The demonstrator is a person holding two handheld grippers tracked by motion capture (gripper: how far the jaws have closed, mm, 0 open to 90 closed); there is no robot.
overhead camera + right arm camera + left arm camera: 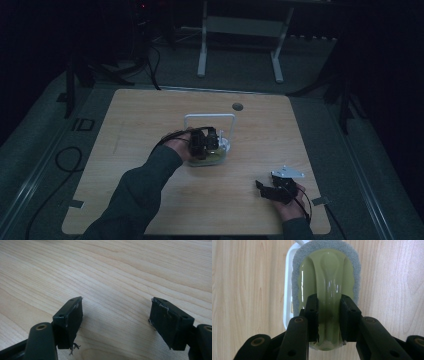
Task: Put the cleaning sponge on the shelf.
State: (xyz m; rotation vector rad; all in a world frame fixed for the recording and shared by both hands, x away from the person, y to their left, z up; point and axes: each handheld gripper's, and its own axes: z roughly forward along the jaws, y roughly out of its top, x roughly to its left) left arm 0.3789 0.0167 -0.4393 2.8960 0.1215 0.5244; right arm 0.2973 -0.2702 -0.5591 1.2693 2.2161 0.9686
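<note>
A pale green scrubber [329, 272] with a grey sponge rim [297, 267] lies in a white holder [287, 295] on the wooden table. My left gripper [329, 315] points down on it, and both pads press the sides of its raised green handle. In the high view the left gripper [205, 141] is over the holder [212, 159] at the table's middle. My right gripper [263, 190] rests low near the front right of the table. Its jaws stand wide apart over bare wood, with nothing between them in the right gripper view [116, 315].
A white wire loop [210, 116] rises behind the holder. A round cable hole [237, 106] sits near the table's far edge. Beyond the table stands a white frame [240, 45] on the dark floor. Cables [65, 160] lie at the left.
</note>
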